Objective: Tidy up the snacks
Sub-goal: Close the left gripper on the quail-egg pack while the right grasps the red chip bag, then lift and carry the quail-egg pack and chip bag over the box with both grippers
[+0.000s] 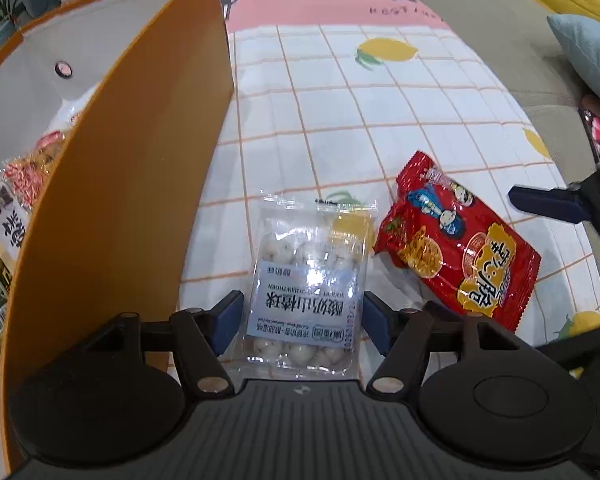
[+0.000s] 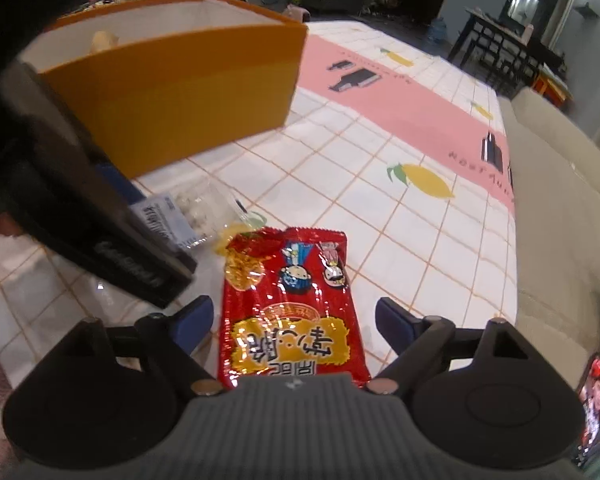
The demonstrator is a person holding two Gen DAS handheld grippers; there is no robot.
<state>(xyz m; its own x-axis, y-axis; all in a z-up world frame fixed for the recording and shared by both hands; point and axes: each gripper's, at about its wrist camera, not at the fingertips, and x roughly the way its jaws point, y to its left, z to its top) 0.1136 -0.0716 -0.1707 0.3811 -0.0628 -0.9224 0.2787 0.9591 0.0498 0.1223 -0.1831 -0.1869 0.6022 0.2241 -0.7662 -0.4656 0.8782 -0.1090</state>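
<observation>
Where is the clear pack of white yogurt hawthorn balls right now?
The clear plastic pack of white hawthorn balls lies flat on the checked lemon-print tablecloth, between the open jaws of the left gripper, with the orange box to its left and the red snack bag to its right.

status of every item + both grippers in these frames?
Clear plastic pack of white hawthorn balls: flat on the tablecloth, sealed, between the left fingers.
Red foil snack bag: flat on the tablecloth, sealed, between the right fingers.
Orange cardboard box: upright, open-topped, snacks already inside.
Left gripper: open, straddling the clear pack.
Right gripper: open, straddling the red bag.
</observation>
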